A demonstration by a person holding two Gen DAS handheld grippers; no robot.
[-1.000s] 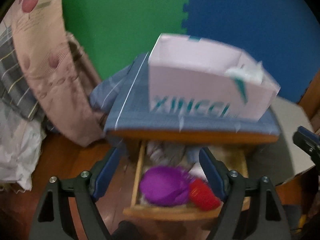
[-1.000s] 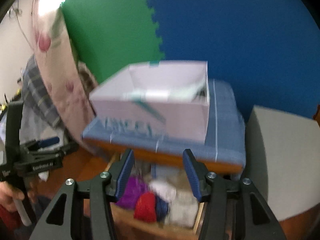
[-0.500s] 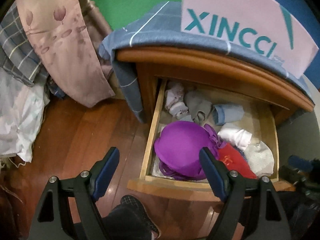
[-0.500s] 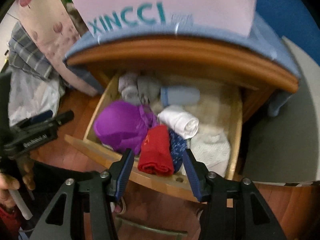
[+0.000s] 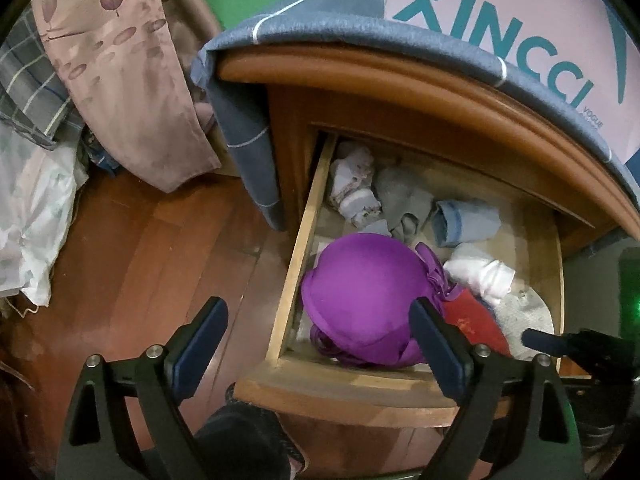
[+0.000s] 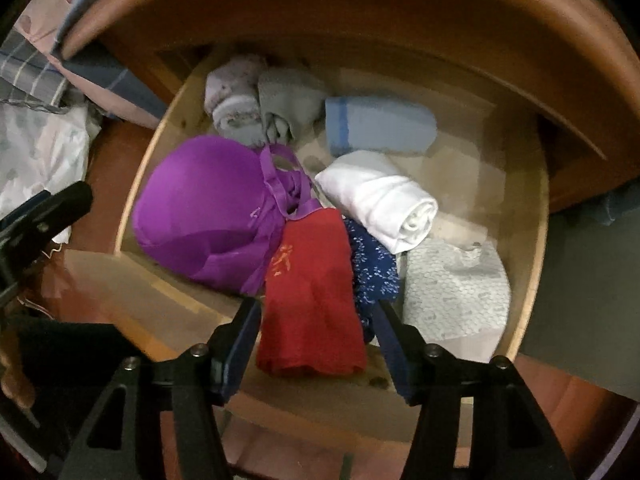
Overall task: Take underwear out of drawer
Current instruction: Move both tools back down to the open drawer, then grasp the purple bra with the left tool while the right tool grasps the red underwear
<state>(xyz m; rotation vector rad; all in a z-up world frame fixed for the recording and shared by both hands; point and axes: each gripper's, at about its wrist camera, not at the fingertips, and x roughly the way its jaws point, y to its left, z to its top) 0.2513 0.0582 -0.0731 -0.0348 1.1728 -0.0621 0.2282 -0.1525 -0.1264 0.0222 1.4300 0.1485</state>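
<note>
The wooden drawer (image 5: 296,248) (image 6: 536,240) stands pulled open and holds rolled and folded underwear. A purple bra (image 5: 360,296) (image 6: 208,208) lies at the front left. Red folded underwear (image 6: 312,292) (image 5: 476,328) lies beside it, with a blue patterned piece (image 6: 372,268), a white roll (image 6: 384,200) and a light blue roll (image 6: 380,128) nearby. My right gripper (image 6: 316,316) is open, low over the drawer, with its fingers on either side of the red underwear. My left gripper (image 5: 318,320) is open and empty above the drawer's front left corner.
A pink box marked XINCCI (image 5: 520,32) sits on a blue cloth (image 5: 320,16) on the cabinet top. Bedding and curtain fabric (image 5: 116,72) hang at the left over the wooden floor (image 5: 140,264). A patterned white piece (image 6: 452,292) lies at the drawer's right.
Both grippers have tilted down and moved closer to the open drawer. The right gripper has dropped low over the red underwear. The box has slid up out of the right wrist view.
</note>
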